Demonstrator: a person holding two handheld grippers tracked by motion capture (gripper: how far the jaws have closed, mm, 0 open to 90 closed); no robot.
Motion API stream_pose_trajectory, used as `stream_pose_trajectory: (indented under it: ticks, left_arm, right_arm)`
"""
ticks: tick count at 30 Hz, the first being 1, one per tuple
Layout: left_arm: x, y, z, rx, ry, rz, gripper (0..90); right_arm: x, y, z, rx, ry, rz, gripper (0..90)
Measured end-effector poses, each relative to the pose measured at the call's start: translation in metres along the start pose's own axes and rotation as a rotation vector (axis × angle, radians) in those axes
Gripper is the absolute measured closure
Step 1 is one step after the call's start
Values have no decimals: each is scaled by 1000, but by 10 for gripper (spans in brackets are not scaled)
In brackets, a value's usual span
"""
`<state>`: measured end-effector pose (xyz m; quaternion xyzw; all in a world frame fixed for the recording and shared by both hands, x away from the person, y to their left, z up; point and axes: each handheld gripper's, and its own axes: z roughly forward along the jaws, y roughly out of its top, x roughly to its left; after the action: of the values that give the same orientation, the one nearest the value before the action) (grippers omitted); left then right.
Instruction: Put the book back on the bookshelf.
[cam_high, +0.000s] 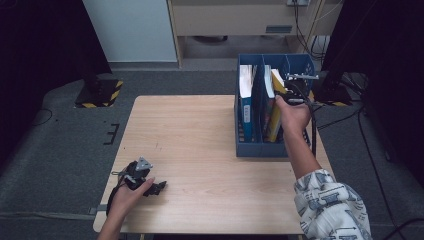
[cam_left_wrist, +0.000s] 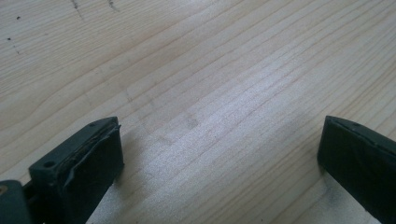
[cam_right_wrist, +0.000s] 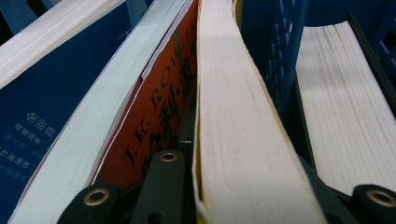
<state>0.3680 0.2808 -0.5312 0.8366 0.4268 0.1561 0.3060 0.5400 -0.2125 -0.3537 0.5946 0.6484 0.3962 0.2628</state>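
Your left claw (cam_high: 159, 188) lies low on the desk (cam_high: 200, 150) at its near left corner, your hand (cam_high: 131, 195) wrapped over it. Its jaws are spread wide with bare wood grain between them, nothing gripped.

Well to the right and farther back stands the blue file organizer (cam_high: 260, 147), at the desk's far right edge. A book with a blue cover (cam_high: 246, 100) sits upright in the left compartment, well left of your right claw.

Your right claw (cam_high: 286, 90) is down in the organizer from above, pinching the yellow-covered book (cam_right_wrist: 233, 121) on its page block, one jaw on either side. Jaws pressed in as tight as the book allows. Book stands on edge in the middle compartment. Touching the claw's left jaw is an orange-covered book (cam_right_wrist: 163, 102), then a white page block (cam_right_wrist: 93, 126) just left of that. Right of the claw, beyond the blue divider (cam_right_wrist: 280, 56), is another book's page edge (cam_right_wrist: 345, 102).
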Motion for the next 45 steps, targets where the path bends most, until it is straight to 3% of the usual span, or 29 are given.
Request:
stream_pose_trajectory:
  ticks: [16,45]
  left_arm:
    - [0,0,0,1,-1,0,0]
    - [0,1,1,1,-3,3,0]
  right_arm:
    - [-4,-8,10,22,-8,8,750]
    - [-4,-7,14,37,-19,-12,745]
